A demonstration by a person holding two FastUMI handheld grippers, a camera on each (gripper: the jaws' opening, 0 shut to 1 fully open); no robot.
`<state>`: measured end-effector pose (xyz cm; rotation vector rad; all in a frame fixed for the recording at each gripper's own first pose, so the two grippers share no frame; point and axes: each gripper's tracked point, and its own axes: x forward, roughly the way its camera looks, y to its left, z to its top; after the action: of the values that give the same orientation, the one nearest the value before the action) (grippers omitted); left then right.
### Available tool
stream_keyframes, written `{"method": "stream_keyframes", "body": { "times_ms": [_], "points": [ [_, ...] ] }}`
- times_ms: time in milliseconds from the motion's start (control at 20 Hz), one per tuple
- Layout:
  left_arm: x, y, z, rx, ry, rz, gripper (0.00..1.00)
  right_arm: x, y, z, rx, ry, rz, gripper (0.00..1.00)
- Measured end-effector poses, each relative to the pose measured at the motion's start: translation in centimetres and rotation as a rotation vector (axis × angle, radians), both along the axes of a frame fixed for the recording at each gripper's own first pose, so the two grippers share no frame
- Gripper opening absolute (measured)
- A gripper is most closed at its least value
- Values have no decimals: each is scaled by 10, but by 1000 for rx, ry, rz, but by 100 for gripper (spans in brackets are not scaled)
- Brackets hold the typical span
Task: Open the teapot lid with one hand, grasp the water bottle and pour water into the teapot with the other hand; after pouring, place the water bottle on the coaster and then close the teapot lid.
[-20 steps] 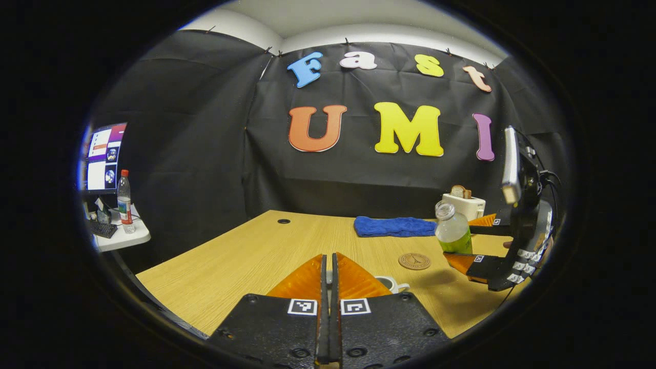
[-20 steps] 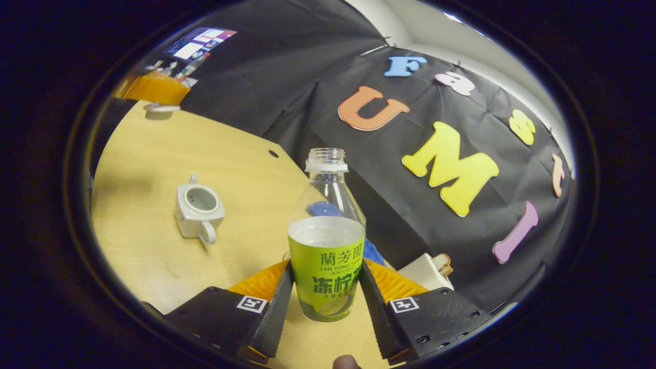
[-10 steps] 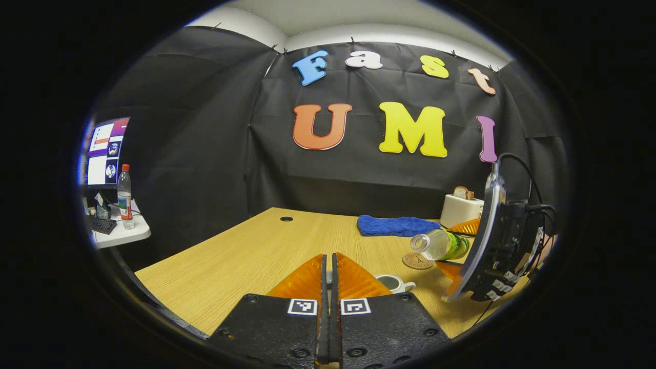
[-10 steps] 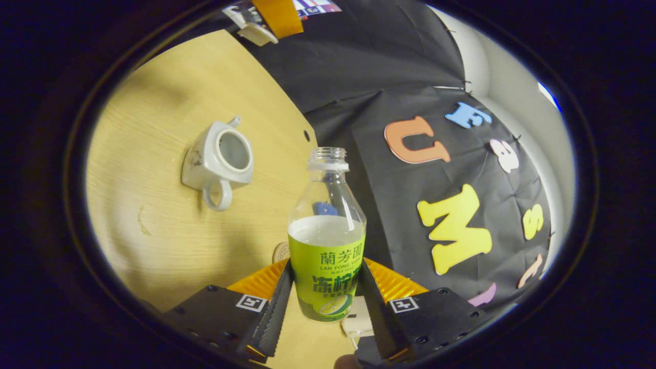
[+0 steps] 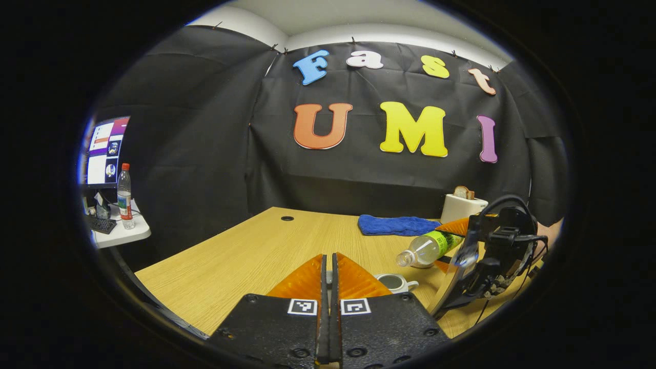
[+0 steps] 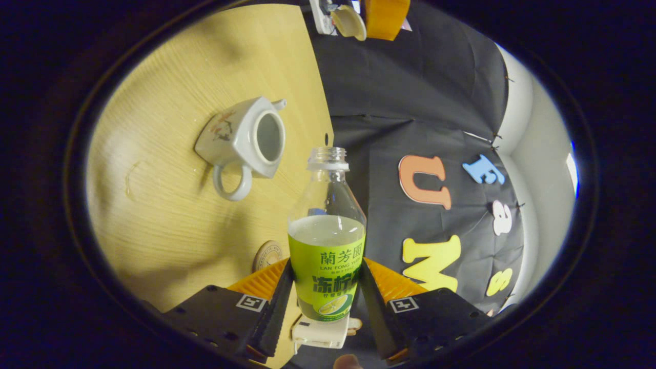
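My right gripper [image 6: 326, 294] clamps the water bottle [image 6: 327, 246] by its green label, both fingers pressed on its sides. From my left gripper view the bottle [image 5: 428, 247] lies tipped nearly flat, its uncapped mouth pointing down toward the teapot [image 5: 393, 282] and hanging just above and beside it, not touching. My left gripper [image 5: 329, 274] has its fingers drawn together on the teapot lid [image 6: 349, 22], seen from the right gripper view lifted well clear of the teapot [image 6: 246, 141], whose mouth stands open.

Around the teapot: the round coaster [image 6: 267, 255] lies on the table [image 5: 246, 256] near its handle side, partly behind my right fingers. Farther behind the teapot a blue cloth [image 5: 397, 225] lies by the black wall, with a white toaster [image 5: 461, 206] beside it. The table stretches bare to the teapot's left, up to a small cable hole [image 5: 287, 218]. Beyond that edge, well apart, stand a side table [image 5: 120, 234], a bottle with a red cap [image 5: 124, 196] and a monitor [image 5: 105, 152].
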<state>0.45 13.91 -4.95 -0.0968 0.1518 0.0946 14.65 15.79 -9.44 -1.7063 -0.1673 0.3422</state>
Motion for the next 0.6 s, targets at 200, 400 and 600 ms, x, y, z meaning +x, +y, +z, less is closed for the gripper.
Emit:
{"method": "stream_keyframes", "body": {
  "times_ms": [200,400,600],
  "points": [
    [1,1,-3,-2,11,-2,3,1,7,1,-93,-52,34,72],
    [1,1,-6,0,18,-4,2,2,12,11,-177,-113,66,72],
    [0,2,-5,-3,19,-6,2,3,17,17,-243,-156,93,71]
  ]
}}
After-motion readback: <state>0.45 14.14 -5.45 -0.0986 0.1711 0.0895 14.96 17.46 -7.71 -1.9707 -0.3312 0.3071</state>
